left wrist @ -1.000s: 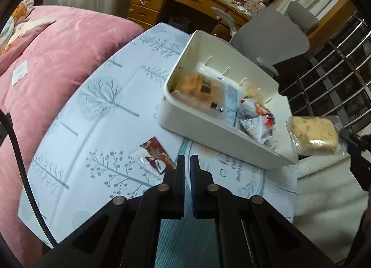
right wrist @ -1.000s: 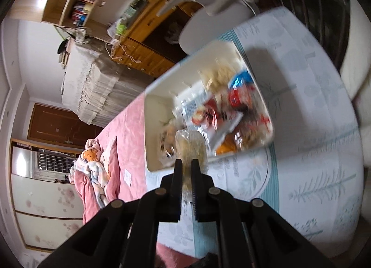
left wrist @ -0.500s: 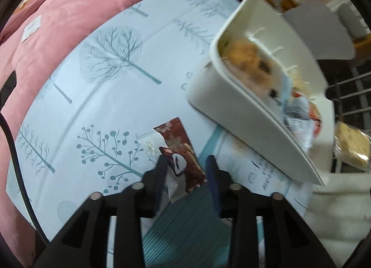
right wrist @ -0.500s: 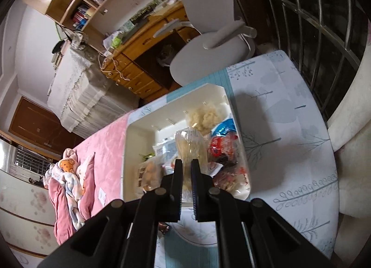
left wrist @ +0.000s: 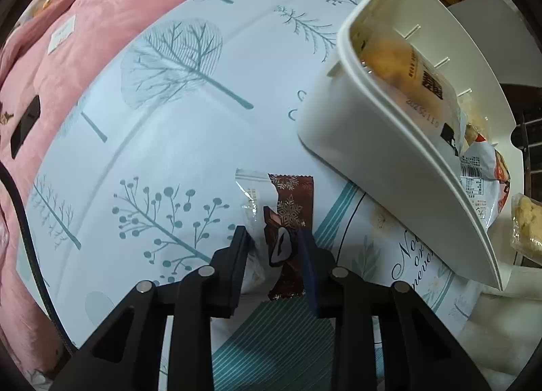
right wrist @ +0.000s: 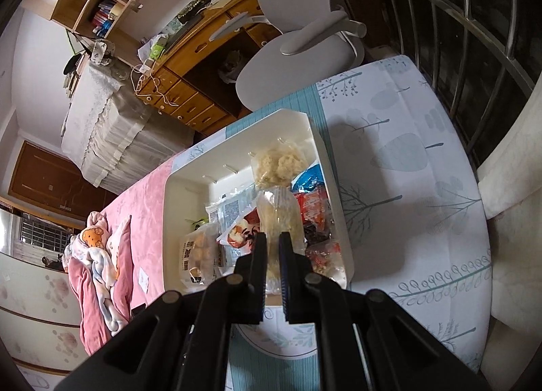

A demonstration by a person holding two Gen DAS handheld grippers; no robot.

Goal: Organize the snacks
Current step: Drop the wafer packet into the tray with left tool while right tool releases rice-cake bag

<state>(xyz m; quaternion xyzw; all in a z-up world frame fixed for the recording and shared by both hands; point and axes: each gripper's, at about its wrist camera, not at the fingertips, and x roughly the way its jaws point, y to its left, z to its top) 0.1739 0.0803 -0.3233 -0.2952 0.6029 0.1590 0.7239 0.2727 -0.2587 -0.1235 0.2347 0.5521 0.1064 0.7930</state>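
Wrapper on the cloth: brown snack packet (left wrist: 288,218) lies flat on the tree-print tablecloth (left wrist: 162,140), on the pink-quilt side of the white bin (left wrist: 372,154) and just clear of its wall.
Long axis of the packet: runs from the tongs' tips away up the left view, roughly in line with the fingers, so the tips straddle its short width.
Left tongs (left wrist: 272,238): pointing steeply down over the packet's near half, one finger either side of it, jaws closing; I cannot tell whether the pads are pressing on it yet.
Right tongs (right wrist: 272,242): pinched closed on a clear bag of pale crisps (right wrist: 279,211), which hangs over the near end of the bin, above the snacks (right wrist: 315,204) already inside.
Nearer hand: the left one is plainly on the packet; the right is busy over the bin.
What the next move turns on: my guess is a squeeze across the packet, then a lift towards the bin wall on the right of the left view.
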